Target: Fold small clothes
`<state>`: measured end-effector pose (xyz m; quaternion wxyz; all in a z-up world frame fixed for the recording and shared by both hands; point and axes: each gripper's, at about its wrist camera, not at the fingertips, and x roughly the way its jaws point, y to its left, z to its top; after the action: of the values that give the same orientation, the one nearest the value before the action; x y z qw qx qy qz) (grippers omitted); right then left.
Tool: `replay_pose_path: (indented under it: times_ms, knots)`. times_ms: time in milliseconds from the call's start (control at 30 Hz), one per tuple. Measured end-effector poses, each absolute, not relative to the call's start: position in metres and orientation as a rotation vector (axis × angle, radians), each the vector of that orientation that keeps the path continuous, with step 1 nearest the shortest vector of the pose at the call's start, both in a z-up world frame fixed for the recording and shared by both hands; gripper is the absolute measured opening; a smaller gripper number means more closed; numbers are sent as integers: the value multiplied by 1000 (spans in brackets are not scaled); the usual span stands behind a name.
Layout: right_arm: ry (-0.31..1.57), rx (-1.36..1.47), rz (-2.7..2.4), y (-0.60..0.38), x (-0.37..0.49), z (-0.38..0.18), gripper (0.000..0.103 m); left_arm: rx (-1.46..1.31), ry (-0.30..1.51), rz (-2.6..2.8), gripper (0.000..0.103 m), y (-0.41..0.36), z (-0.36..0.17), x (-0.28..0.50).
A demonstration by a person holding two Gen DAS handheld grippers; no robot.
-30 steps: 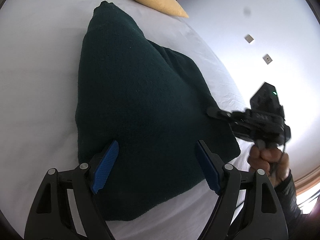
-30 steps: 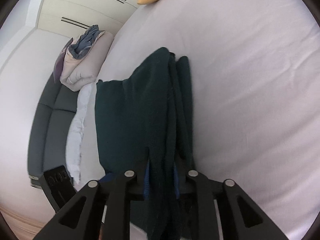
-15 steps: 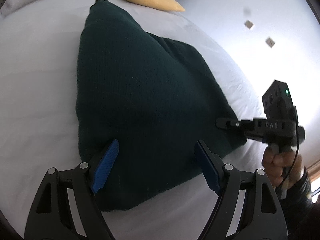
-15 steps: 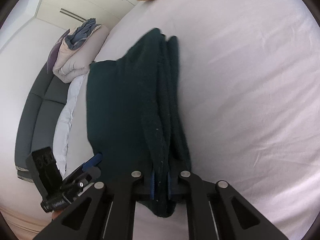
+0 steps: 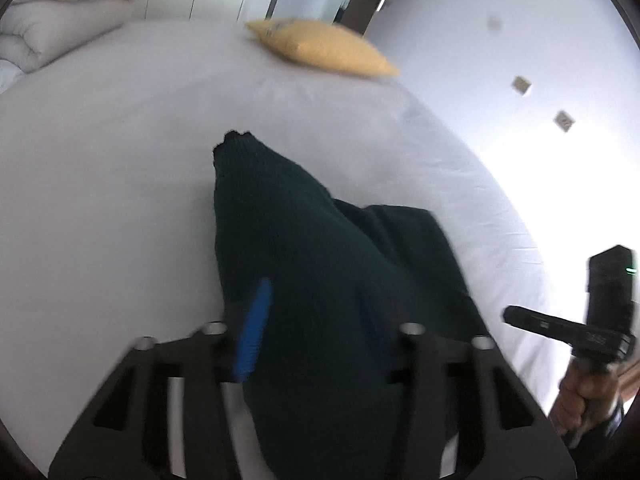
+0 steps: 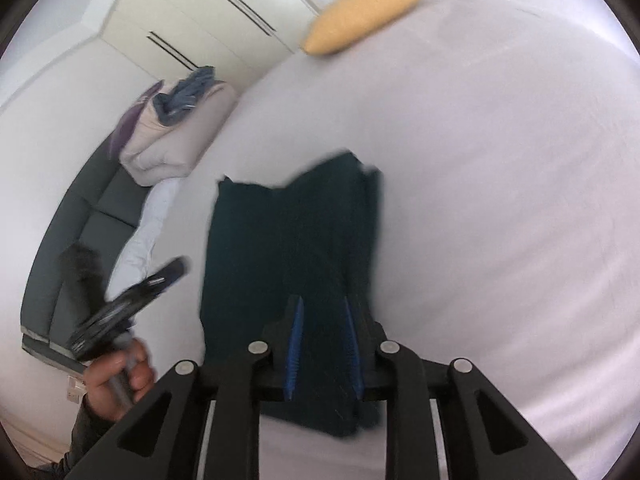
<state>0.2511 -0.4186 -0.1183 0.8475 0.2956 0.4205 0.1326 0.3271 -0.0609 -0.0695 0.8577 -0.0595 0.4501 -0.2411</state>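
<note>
A dark green knit garment (image 5: pixel 320 280) lies folded on the white bed (image 5: pixel 120 160), its thick fold on the right in the right wrist view (image 6: pixel 280 260). My left gripper (image 5: pixel 320 292) hangs over its near end, jaws closing. The blue left pad (image 5: pixel 254 328) is bare and the cloth lies under it, not pinched. From the right wrist, the left gripper (image 6: pixel 176 270) is just off the garment's left edge. My right gripper (image 6: pixel 322 300) hovers over the fold, jaws opening and both pad faces bare. From the left wrist, the right gripper (image 5: pixel 510 314) is off the cloth.
A yellow pillow (image 5: pixel 324 54) lies at the far end of the bed. A pile of folded bedding (image 6: pixel 176 136) sits on a grey sofa (image 6: pixel 80 220) to the left, with wardrobe doors (image 6: pixel 180 20) behind. A hand (image 6: pixel 116 380) holds the left gripper.
Both grippers have drawn back and up from the garment. The right one has let go of the folded edge it pinched. The left one's jaws have narrowed.
</note>
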Motion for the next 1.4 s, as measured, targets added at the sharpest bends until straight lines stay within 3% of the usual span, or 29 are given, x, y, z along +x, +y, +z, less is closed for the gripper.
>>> replay_pose_path:
  times_ms: [267,367,567,667,733,800,867,1000,1133,1167,1200,1267,1300,1400]
  knots:
    - [980,530,335,-371,329,-145,23,56,939,-406,33,-92,-108,347]
    - [991,532,309,-373,334,-165,1,112,902,-392,33,-96,-117,340]
    - [935,558,333,-380,323,-168,0,158,898,-373,34,-104,-118,338]
    - [893,545,331,-372,308,-141,10,89,898,-362,34,-94,-111,328]
    - [850,529,339,-367,293,-130,34,108,879,-355,34,-95,-115,324]
    - [880,490,333,-357,287,-136,38,149,861,-353,34,-100,-120,320]
    - [914,440,311,-354,285,-152,34,128,870,-362,34,-99,-122,323]
    - [871,481,295,-374,277,-167,0,114,855,-370,35,-95,-125,322]
    - [856,533,280,-384,268,-167,0,82,844,-379,41,-83,-111,316]
    - [856,526,275,-384,263,-161,2,44,848,-377,46,-73,-103,313]
    - [848,518,274,-387,257,-156,11,22,847,-363,51,-67,-99,311]
    - [824,506,238,-393,246,-142,42,-43,823,-305,75,-43,-87,303]
    - [818,513,221,-398,244,-138,64,-75,805,-296,78,-32,-83,298]
    - [801,576,226,-414,245,-130,69,-175,877,-307,84,-6,-88,298]
